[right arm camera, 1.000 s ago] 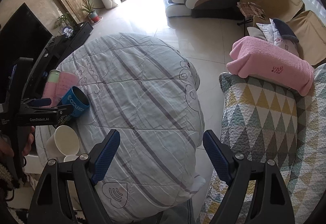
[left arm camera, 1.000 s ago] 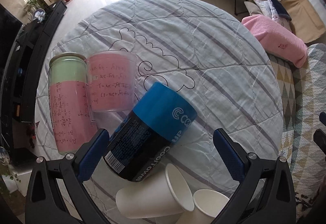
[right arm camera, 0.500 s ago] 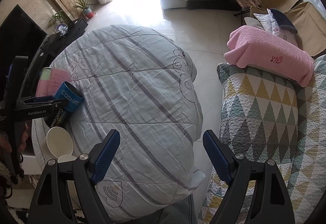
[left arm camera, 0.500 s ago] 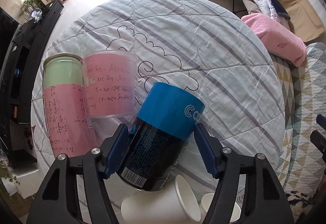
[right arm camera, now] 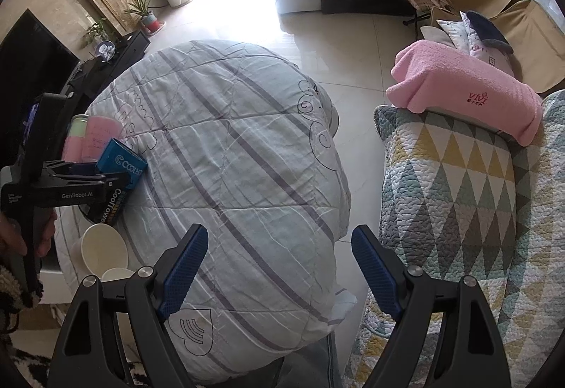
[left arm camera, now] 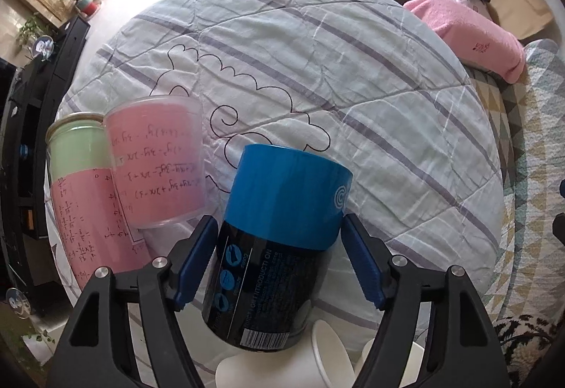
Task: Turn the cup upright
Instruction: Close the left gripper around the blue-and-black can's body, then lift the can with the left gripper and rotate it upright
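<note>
A blue and black cup (left arm camera: 279,239) lies tilted on the quilted round table (left arm camera: 353,77), blue end pointing away from me. My left gripper (left arm camera: 275,264) is shut on it, one blue pad on each side of its middle. The cup also shows in the right wrist view (right arm camera: 118,176), held by the left gripper (right arm camera: 84,181) at the table's left edge. My right gripper (right arm camera: 279,268) is open and empty, above the table's near edge, far from the cup.
A pink cup (left arm camera: 157,162) and a tall pink and green cup (left arm camera: 81,197) stand just left of the held cup. Two white paper cups (left arm camera: 317,359) lie right below it. A sofa with a pink towel (right arm camera: 462,95) is to the right.
My left gripper has closed from wide open onto the blue and black cup and turned it straighter, its blue end now pointing more directly away. The right gripper has barely moved.
</note>
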Motion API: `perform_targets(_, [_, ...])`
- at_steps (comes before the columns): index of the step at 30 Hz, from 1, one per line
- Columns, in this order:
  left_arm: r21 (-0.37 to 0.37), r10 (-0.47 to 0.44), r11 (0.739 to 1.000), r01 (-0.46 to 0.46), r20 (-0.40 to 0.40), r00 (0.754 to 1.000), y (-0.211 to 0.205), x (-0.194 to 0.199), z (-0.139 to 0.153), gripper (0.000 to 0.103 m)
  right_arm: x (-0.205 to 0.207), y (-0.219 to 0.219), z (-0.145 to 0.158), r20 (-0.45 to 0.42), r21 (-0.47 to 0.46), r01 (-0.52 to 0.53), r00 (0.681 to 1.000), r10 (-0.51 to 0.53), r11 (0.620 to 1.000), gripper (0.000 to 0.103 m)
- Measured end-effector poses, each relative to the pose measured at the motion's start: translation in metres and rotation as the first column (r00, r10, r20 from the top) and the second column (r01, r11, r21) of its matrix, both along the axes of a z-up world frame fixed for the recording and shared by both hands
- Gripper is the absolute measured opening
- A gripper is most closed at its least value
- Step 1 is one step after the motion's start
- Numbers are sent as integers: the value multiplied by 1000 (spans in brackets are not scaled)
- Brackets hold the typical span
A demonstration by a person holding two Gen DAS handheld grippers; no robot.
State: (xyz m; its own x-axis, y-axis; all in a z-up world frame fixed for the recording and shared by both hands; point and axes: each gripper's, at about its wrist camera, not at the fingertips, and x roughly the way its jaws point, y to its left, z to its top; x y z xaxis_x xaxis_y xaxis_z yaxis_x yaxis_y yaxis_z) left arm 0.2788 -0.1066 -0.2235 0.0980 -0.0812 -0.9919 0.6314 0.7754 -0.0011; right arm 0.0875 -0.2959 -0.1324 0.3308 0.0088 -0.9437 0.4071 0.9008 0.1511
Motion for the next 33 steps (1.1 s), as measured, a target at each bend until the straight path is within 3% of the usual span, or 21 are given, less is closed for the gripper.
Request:
perform_targets(8, [-34, 14, 999, -14, 0, 1000, 4, 2, 7, 72, -9, -13, 2, -2, 10, 74, 997, -74, 997, 85])
perform_targets(17, [-134, 93, 987, -89, 21, 995, 8, 7, 34, 71, -9, 2, 14, 29, -7, 46, 999, -45, 999, 85])
perform_targets(26, [-255, 252, 933, -253, -38, 967, 7, -14, 57, 69, -16, 7, 35, 73, -46, 41, 997, -37, 998, 85])
perform_targets(33, [-250, 363, 887, -389, -147, 920, -7, -49, 64, 69, -5, -6, 48, 108, -55, -71, 991, 77, 996, 85])
